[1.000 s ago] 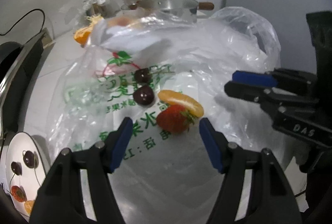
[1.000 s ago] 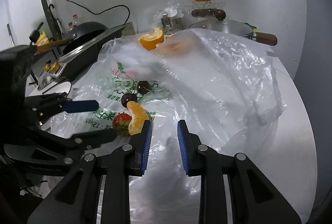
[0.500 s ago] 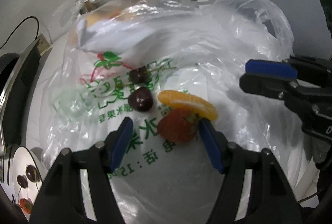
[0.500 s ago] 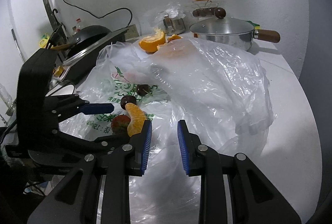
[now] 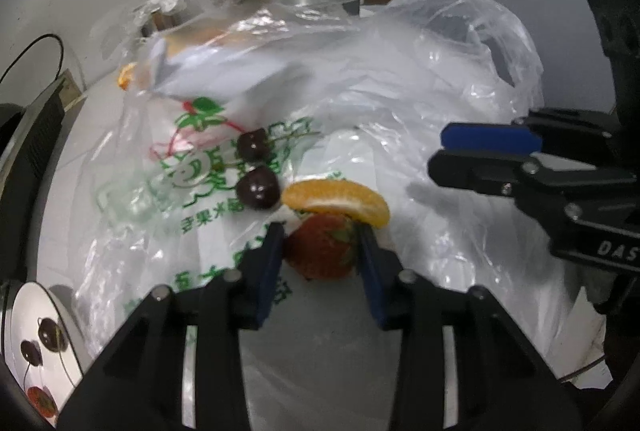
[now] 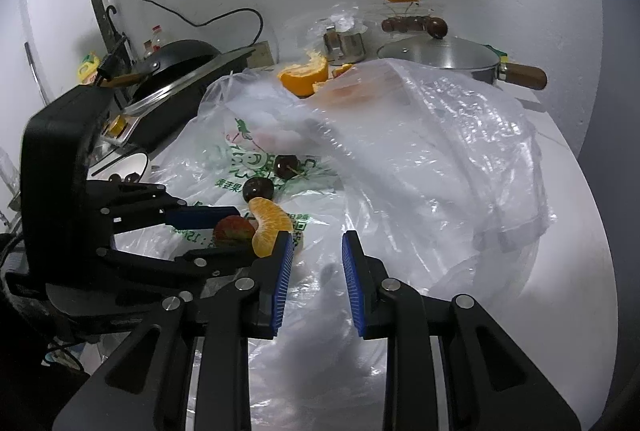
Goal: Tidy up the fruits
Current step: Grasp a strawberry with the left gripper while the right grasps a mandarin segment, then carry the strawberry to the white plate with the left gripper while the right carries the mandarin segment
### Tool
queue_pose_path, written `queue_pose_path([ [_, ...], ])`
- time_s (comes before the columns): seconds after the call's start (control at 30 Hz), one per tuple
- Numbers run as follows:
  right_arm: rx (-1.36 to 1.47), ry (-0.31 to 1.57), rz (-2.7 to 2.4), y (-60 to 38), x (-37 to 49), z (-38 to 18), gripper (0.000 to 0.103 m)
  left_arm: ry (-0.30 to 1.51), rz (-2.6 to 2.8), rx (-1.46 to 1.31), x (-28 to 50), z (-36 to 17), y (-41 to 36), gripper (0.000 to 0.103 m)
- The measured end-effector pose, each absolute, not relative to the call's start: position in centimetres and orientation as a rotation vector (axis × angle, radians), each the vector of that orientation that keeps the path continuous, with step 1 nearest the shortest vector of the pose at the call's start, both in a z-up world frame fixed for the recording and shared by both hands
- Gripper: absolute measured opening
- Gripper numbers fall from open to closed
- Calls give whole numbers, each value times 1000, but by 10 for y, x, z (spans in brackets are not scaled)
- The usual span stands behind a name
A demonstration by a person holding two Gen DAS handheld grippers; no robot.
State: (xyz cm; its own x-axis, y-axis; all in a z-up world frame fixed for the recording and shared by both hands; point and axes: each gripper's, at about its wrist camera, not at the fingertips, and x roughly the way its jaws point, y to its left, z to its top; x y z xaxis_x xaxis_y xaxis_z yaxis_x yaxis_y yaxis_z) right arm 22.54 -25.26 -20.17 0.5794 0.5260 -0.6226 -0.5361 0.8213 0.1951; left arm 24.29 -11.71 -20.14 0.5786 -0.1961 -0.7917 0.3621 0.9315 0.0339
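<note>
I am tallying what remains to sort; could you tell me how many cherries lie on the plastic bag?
2: one cherry beside the orange segment, another cherry just behind it. Folds may hide more.

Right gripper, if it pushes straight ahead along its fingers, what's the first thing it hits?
Most likely the crumpled plastic bag just beyond the right gripper. No fruit sits in that line; the orange segment lies off to its left. Depth is uncertain.

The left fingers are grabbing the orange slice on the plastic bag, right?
Not quite. The left wrist view shows the left gripper closing its fingers around the strawberry, not the orange slice, which lies just behind it on the plastic bag.
</note>
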Motion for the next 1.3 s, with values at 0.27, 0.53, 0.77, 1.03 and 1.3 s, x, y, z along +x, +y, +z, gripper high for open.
queue_pose_path([
  [0.27,-53,752,638,-229,229,-203,32,866,-326,153,223,-186,-96,38],
  [0.53,-99,797,646,-201,233,-213,37,842,-308,89,211,-178,-65,38],
  [0.77,-151,841,609,-181,241,-224,37,846,-284,34,208,-180,-43,38],
  [1.03,-189,846,592,-176,242,-228,37,839,-287,7,205,-181,-33,38],
  [1.3,-224,837,572,-168,240,-228,29,822,-288,-3,197,-178,-28,38],
])
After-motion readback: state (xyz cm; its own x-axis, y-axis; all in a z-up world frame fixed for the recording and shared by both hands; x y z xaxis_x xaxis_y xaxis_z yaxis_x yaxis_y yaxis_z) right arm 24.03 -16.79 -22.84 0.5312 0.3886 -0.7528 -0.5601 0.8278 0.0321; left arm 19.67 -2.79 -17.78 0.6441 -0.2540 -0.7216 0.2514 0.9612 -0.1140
